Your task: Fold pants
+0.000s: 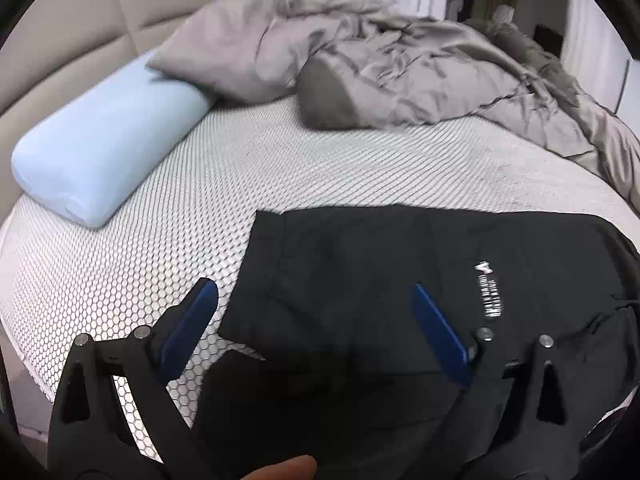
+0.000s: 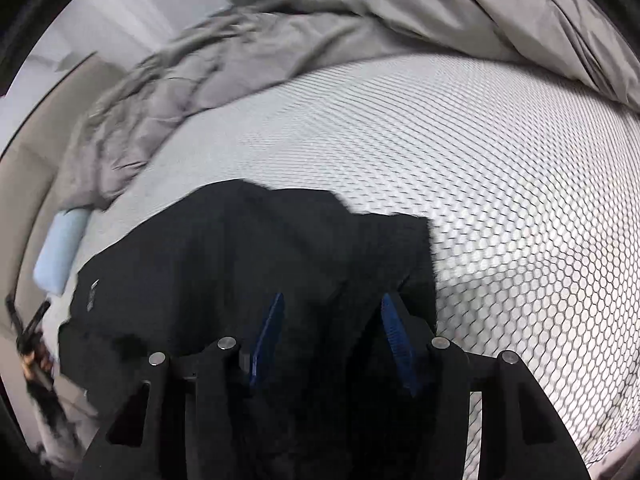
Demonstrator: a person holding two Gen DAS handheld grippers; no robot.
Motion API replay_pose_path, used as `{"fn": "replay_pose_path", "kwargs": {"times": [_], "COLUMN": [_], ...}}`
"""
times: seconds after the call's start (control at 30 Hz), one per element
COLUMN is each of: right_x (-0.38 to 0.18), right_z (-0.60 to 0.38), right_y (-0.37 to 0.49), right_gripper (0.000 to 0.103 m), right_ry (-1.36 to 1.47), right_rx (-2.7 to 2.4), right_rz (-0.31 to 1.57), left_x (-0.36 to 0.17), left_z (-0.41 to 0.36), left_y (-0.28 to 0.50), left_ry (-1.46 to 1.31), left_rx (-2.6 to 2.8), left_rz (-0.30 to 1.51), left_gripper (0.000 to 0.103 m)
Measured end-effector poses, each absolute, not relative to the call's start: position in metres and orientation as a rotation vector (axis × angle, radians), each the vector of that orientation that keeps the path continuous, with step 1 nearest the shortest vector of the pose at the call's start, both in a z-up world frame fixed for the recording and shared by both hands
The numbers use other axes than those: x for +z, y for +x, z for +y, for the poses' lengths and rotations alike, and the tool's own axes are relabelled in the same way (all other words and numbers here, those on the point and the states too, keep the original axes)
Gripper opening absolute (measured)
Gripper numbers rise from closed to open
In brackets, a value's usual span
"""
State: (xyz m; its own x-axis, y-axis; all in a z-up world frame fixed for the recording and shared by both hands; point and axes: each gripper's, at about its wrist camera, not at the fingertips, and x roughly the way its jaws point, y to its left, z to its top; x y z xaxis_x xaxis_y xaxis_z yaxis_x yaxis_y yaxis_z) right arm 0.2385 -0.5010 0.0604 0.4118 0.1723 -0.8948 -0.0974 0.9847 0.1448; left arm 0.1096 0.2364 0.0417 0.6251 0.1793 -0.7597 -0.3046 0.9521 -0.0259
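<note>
Nearest, the left claw [image 1: 316, 304] hangs spread wide over the black pants [image 1: 400, 272], the right claw [image 2: 332, 312] part-spread around a bunched edge at 6 o'clock; they look partly folded on the mattress [image 1: 280, 168], duvet [image 1: 400, 64] beyond at 12.

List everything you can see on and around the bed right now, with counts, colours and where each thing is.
pants: one, black with white print, lying on the mattress nearest the tongs
mattress: one, white with honeycomb pattern, under everything
pillow: one, light blue, by the headboard
headboard: one, beige, padded, behind the pillow
duvet: one, grey, bunched at the far side
left tongs: black with blue pads, open wide over the pants
right tongs: black with blue pads, open, pants fabric between them
</note>
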Motion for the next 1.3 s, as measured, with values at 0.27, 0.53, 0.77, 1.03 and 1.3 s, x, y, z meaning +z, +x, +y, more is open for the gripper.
{"fn": "replay_pose_path", "kwargs": {"times": [0.27, 0.53, 0.77, 1.03, 1.3], "right_x": [0.047, 0.081, 0.07, 0.102, 0.133], "right_z": [-0.514, -0.495, -0.51, -0.513, -0.528], "right_y": [0.267, 0.302, 0.334, 0.371, 0.286], "right_gripper": [0.022, 0.01, 0.01, 0.008, 0.082], "right_ry": [0.102, -0.148, -0.145, -0.184, 0.01], "right_rx": [0.126, 0.008, -0.008, -0.265, -0.024], "right_rz": [1.169, 0.993, 1.008, 0.813, 0.801], "left_x": [-0.006, -0.066, -0.069, -0.068, -0.022], "left_z": [0.295, 0.329, 0.326, 0.342, 0.336], "left_y": [0.16, 0.229, 0.258, 0.307, 0.267], "left_ry": [-0.233, -0.275, -0.181, -0.139, -0.241], "left_rx": [0.293, 0.316, 0.338, 0.421, 0.333], "left_rz": [1.013, 1.231, 1.158, 1.093, 0.949], "left_gripper": [0.087, 0.068, 0.019, 0.015, 0.039]}}
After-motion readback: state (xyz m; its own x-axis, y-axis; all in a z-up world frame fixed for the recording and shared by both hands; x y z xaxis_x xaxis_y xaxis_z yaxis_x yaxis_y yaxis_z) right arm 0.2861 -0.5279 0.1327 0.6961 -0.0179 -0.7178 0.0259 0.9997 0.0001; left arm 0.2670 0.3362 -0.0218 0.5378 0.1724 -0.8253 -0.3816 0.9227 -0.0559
